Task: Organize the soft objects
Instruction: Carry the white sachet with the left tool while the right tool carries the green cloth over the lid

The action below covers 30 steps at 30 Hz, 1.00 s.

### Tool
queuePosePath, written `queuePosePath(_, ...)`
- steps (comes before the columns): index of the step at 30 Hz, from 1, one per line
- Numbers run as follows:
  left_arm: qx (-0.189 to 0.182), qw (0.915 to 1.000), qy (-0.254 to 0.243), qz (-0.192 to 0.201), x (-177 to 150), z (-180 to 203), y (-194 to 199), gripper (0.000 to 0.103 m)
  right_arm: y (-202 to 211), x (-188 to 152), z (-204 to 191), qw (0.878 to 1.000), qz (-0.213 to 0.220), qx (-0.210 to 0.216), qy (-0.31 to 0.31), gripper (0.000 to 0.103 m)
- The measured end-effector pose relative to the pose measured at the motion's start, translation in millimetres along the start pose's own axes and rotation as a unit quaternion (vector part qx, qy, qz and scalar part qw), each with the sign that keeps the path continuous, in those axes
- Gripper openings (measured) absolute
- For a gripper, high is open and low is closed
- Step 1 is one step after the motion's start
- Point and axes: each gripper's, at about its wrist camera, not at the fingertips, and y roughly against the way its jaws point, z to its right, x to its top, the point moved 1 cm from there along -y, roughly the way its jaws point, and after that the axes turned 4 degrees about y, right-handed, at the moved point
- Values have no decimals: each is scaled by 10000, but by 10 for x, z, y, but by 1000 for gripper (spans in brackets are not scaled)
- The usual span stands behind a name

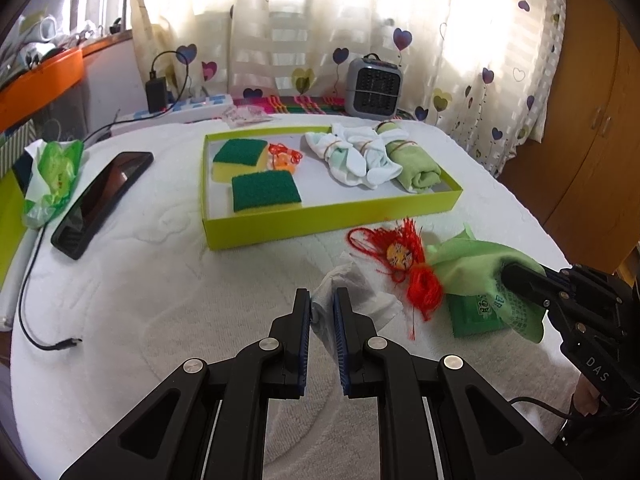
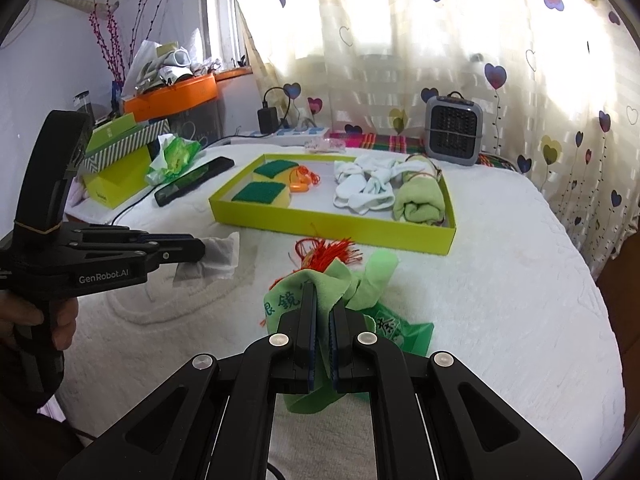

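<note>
White quilted bedspread [image 1: 140, 300] with heart-print curtains [image 1: 460, 40] behind it, that's the whole workspace, so going left to right from the grippers' side

Left gripper [image 1: 321, 300] is pinched shut on a crumpled white tissue [image 1: 352, 280], which bunches up ahead of the tips and trails a little to their right. Its long axis runs roughly away from the jaws, free end toward the tray

Straight ahead of both grippers, well apart from either, sits the yellow-green tray [image 1: 332, 220] lying crosswise, long side facing us. Already in it: two green sponges [image 1: 266, 190], an orange tassel charm [image 1: 282, 156], white socks [image 1: 356, 156] and a rolled green towel [image 1: 420, 168]

Just right of the left gripper lies a red tassel charm [image 1: 404, 264] on the bedspread, loop end toward the tray, tassel end back toward us. Nobody's holding it; it's between the two grippers and looks about equally reachable

Right gripper [image 2: 323, 304] is clamped on a light green cloth [image 2: 320, 280] with printed characters. That cloth drapes over the fingertips, mostly forward and left. A green packet [image 2: 404, 332] sits under its right edge

My read: both loads need to travel forward to the tray, and the left one has the straighter line to the open middle
</note>
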Motion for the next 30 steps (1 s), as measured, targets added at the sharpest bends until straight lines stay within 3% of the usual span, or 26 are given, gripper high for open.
queuePosePath(30, -64, 9994, -87, 325, 456, 8, -47, 11, 94, 428, 310, 9980, 560, -293, -65, 5)
